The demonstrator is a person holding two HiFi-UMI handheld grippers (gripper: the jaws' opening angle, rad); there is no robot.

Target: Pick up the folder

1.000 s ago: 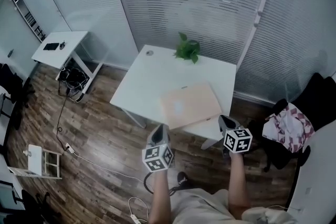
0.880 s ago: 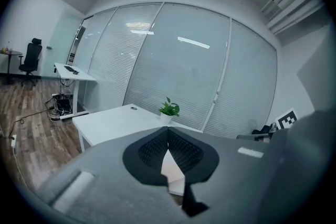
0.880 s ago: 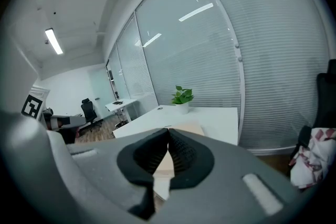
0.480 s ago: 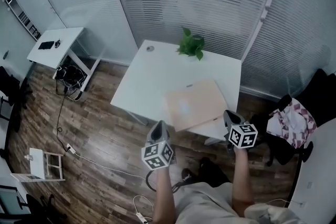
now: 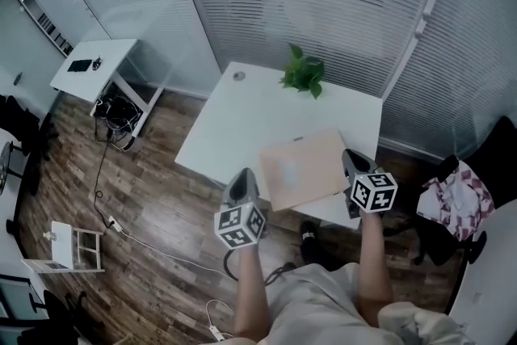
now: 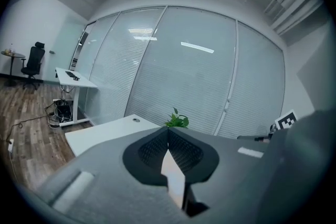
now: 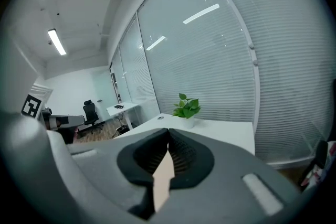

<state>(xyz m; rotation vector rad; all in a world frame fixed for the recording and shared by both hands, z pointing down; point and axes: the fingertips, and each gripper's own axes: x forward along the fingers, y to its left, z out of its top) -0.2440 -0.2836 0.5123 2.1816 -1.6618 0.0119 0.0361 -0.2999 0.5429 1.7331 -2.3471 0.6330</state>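
Observation:
A tan folder [image 5: 305, 168] lies flat on the near right part of the white table [image 5: 242, 125], reaching its near edge. My left gripper [image 5: 243, 176] is shut and empty, hanging just off the table's near edge to the left of the folder. My right gripper [image 5: 350, 157] is shut too, with nothing in it, over the folder's right edge; contact cannot be told. In the left gripper view the jaws [image 6: 168, 131] meet at their tips, and a tan strip of folder [image 6: 175, 178] shows through the gap beneath. The right gripper view shows the same: jaws [image 7: 168, 132] meeting, folder [image 7: 164, 178] below.
A potted plant [image 5: 304, 77] stands at the table's far edge before blinds. A second white desk [image 5: 93, 67] is at the far left, cables [image 5: 121, 230] and a small white rack [image 5: 69, 248] on the wood floor. A chair with clothes [image 5: 452, 198] stands at the right.
Both grippers have moved forward to the table. The right one now overlaps the folder's right edge, and the left one has reached the table's near edge.

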